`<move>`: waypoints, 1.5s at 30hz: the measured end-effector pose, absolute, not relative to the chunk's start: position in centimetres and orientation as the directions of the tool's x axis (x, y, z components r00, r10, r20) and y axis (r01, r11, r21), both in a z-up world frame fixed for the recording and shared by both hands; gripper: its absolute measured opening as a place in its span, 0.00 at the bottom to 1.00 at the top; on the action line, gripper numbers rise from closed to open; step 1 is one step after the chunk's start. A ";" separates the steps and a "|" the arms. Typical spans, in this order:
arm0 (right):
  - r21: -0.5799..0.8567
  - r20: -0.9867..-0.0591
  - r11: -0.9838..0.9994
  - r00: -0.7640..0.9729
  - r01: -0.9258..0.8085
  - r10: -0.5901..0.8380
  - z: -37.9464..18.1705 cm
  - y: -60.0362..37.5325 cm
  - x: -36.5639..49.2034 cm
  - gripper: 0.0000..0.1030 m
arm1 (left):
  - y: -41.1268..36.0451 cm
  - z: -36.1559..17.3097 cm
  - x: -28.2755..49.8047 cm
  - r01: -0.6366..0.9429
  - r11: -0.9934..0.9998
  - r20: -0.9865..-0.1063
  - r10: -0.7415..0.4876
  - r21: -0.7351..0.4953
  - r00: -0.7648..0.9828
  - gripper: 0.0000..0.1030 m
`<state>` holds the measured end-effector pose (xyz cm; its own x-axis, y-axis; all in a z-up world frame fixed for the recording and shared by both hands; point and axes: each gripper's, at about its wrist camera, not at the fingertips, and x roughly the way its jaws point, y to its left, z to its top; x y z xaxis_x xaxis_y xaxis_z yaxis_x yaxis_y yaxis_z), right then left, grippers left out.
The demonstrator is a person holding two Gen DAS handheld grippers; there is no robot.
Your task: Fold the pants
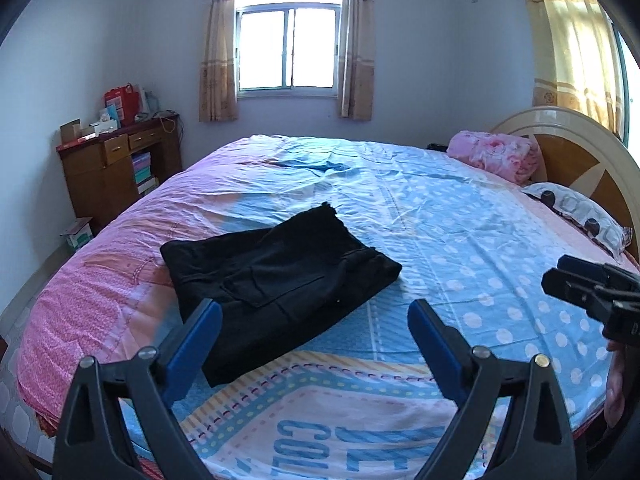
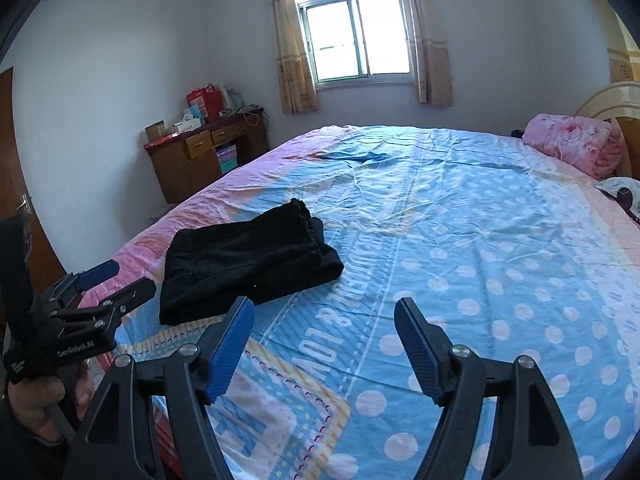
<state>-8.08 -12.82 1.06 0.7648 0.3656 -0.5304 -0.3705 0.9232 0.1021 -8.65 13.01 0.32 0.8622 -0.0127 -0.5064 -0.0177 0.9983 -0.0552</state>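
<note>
The black pants [image 1: 280, 280] lie folded into a compact rectangle on the patterned bed sheet [image 1: 460, 240], near the bed's front left. In the left wrist view my left gripper [image 1: 314, 308] hovers just in front of the pants, open, with nothing between its blue pads. The right gripper [image 1: 580, 280] shows at that view's right edge. In the right wrist view the pants [image 2: 248, 264] lie ahead and to the left. My right gripper [image 2: 324, 304] is open over bare sheet [image 2: 460, 240], apart from the pants. The left gripper [image 2: 100, 280] shows at the left, held by a hand [image 2: 36, 400].
A rolled pink blanket [image 1: 496, 154] and a pillow [image 1: 576, 212] lie by the wooden headboard [image 1: 580, 148] at the right. A wooden desk [image 1: 120, 168] loaded with boxes stands against the left wall. A curtained window [image 1: 288, 52] is behind the bed.
</note>
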 end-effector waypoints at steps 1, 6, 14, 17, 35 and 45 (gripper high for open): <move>0.097 -0.532 0.923 0.764 -0.373 0.365 1.0 -12.7 -8.1 0.72 | 13.1 0.2 -8.6 -0.019 0.998 -0.506 -0.012 -0.057 0.862 0.94; 0.096 -0.525 0.923 0.769 -0.373 0.365 1.2 -12.7 -8.2 0.72 | 13.5 0.0 -8.4 -0.030 0.998 -0.510 -0.006 -0.062 0.860 0.94; 0.102 -0.525 0.919 0.764 -0.380 0.375 1.2 -12.4 -8.1 0.72 | 13.6 -0.2 -8.3 -0.040 0.998 -0.510 0.008 -0.051 0.860 0.94; 0.104 -0.528 0.918 0.761 -0.382 0.376 1.0 -12.3 -8.1 0.72 | 13.6 -0.2 -8.2 -0.040 0.998 -0.511 0.008 -0.050 0.859 0.94; 0.119 -0.529 0.916 0.756 -0.384 0.386 0.6 -12.0 -8.5 0.72 | 14.1 0.0 -8.1 -0.050 0.998 -0.506 0.028 -0.030 0.862 0.99; 0.116 -0.525 0.914 0.757 -0.389 0.388 0.8 -11.7 -8.7 0.72 | 14.3 0.2 -7.9 -0.068 0.998 -0.515 0.049 -0.018 0.855 0.99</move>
<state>-8.73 -11.71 0.82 0.7572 0.3884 -0.5252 -0.3887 0.9141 0.1156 -7.94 14.30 0.19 0.8555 0.0489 -0.5155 -0.0681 0.9975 -0.0183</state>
